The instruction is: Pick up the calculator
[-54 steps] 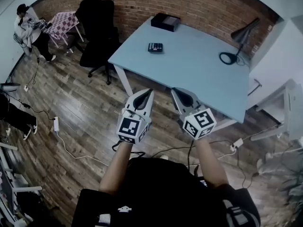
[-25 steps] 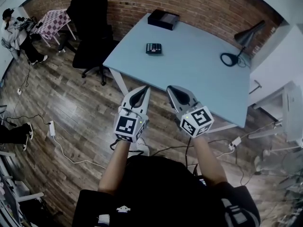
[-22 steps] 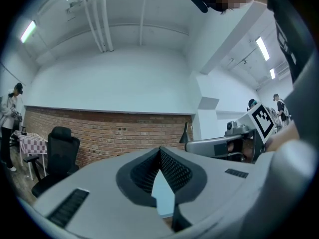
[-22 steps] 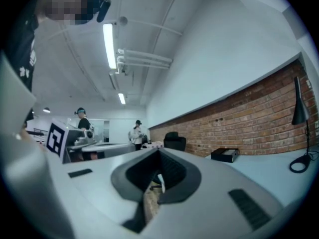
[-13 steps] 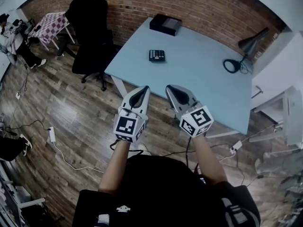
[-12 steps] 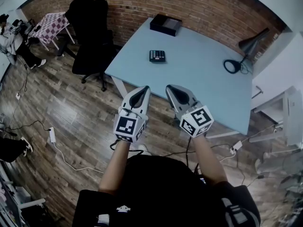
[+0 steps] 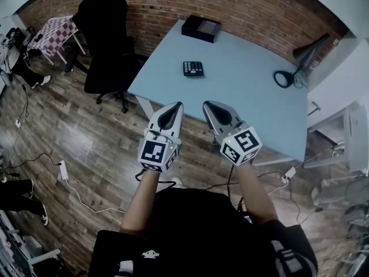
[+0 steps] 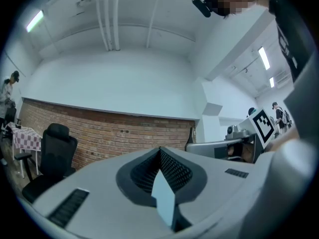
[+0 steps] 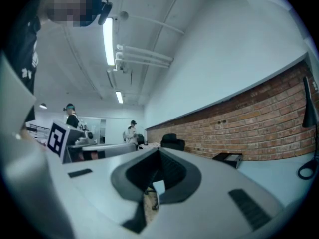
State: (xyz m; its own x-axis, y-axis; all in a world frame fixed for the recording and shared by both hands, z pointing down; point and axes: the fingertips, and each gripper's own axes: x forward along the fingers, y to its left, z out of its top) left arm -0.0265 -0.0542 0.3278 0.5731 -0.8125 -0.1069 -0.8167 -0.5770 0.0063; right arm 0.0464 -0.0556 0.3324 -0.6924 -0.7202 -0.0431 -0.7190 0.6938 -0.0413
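Two tongs, left tongs and right tongs, both closed, empty, side by side before surface; calculator lies there, well apart.

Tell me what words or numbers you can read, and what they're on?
Nothing here reads clearly.
Calculator: key labels too small to read.
Cubes on the left gripper and right gripper: black-and-white square patterns, not words.
White mark on the person's shirt: too small to read.

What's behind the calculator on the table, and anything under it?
Behind the calculator, a black box sits near the table's far edge. The calculator lies flat on the table; what it covers cannot be seen.
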